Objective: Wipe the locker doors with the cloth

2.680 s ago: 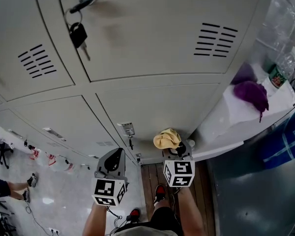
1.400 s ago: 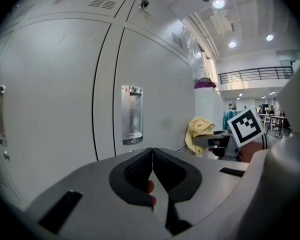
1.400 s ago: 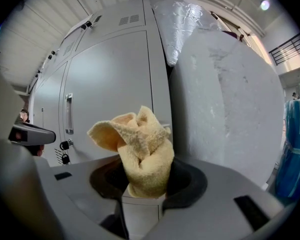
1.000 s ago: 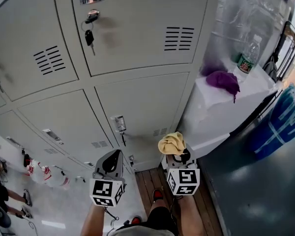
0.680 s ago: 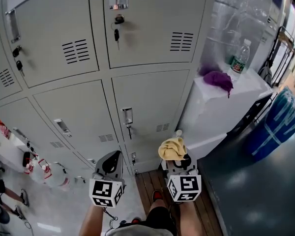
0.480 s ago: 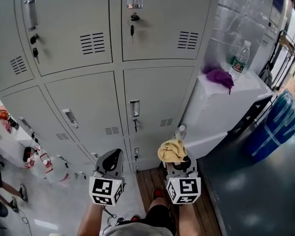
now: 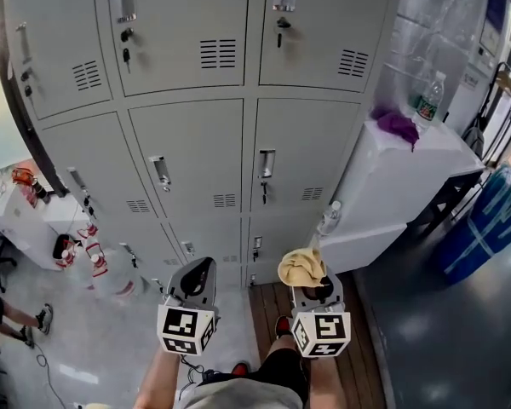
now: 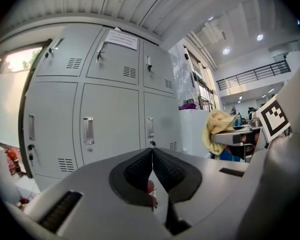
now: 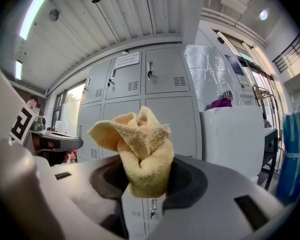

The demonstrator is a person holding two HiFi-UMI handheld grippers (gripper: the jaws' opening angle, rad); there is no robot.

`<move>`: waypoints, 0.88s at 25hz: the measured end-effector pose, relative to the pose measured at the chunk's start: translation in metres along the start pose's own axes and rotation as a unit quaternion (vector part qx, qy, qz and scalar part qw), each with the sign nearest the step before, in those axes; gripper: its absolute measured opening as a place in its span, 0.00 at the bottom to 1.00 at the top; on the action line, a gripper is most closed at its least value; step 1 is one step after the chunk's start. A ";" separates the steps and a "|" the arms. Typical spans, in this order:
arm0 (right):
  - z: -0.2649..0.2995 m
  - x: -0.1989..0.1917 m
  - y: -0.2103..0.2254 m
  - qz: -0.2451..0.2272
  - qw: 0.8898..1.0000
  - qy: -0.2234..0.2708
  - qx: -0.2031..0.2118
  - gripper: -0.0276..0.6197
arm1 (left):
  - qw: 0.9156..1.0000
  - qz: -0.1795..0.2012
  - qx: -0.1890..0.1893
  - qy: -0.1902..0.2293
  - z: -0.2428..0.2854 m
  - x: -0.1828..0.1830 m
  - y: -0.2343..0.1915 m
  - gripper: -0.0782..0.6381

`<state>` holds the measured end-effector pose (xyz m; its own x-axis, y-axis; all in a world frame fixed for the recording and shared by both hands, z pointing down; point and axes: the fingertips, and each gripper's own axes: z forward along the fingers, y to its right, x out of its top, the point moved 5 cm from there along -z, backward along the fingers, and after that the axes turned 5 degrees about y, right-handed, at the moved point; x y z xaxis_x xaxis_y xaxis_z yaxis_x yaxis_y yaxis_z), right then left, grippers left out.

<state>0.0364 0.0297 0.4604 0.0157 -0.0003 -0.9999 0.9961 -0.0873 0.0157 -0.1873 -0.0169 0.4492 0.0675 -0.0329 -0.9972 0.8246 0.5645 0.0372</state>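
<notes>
The locker doors (image 7: 187,156) fill the upper half of the head view, grey and set in rows. The top row is cut off by the upper edge of the frame, and the lowest doors, in the middle of the frame, are small and hard to make out. Just beside the lockers, at the right, stands a white cabinet (image 7: 392,186). At the right edge a blue barrel (image 7: 485,228) is cut off by the frame. At the lower left edge only the legs of a person (image 7: 21,318) are seen. On top of the cabinet lie a purple rag (image 7: 398,126) and a bottle (image 7: 427,99); its label cannot be read. The print on a paper notice (image 8: 121,39) on an upper door is also too small to read.

The right claw (image 9: 142,181) is pinching the yellow cloth (image 9: 140,149) — the jaws grip the lower part of the bundle, which covers their inner pads, and the loose folds stand above them. The cloth is in the air, well apart from the doors. The left claw (image 8: 152,153) holds nothing — its jaws are pressed together, with the tips touching.
</notes>
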 end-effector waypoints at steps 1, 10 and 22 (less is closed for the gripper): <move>-0.004 -0.002 -0.005 0.002 1.000 0.000 0.001 0.32 | 1.000 0.000 0.004 -0.002 -0.007 -0.002 -0.002 0.14; -0.021 -0.009 -0.036 0.004 1.000 -0.006 0.014 0.32 | 1.000 -0.004 0.017 -0.002 -0.040 -0.005 -0.014 0.14; -0.014 -0.006 -0.045 -0.007 1.000 -0.007 0.021 0.32 | 1.000 -0.007 0.025 0.003 -0.041 -0.002 -0.022 0.14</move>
<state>-0.0069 0.0470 0.4657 -0.0003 -0.0135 -0.9999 0.9916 -0.1295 0.0015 -0.2284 0.0048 0.4477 0.0520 -0.0363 -0.9980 0.8522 0.5225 0.0254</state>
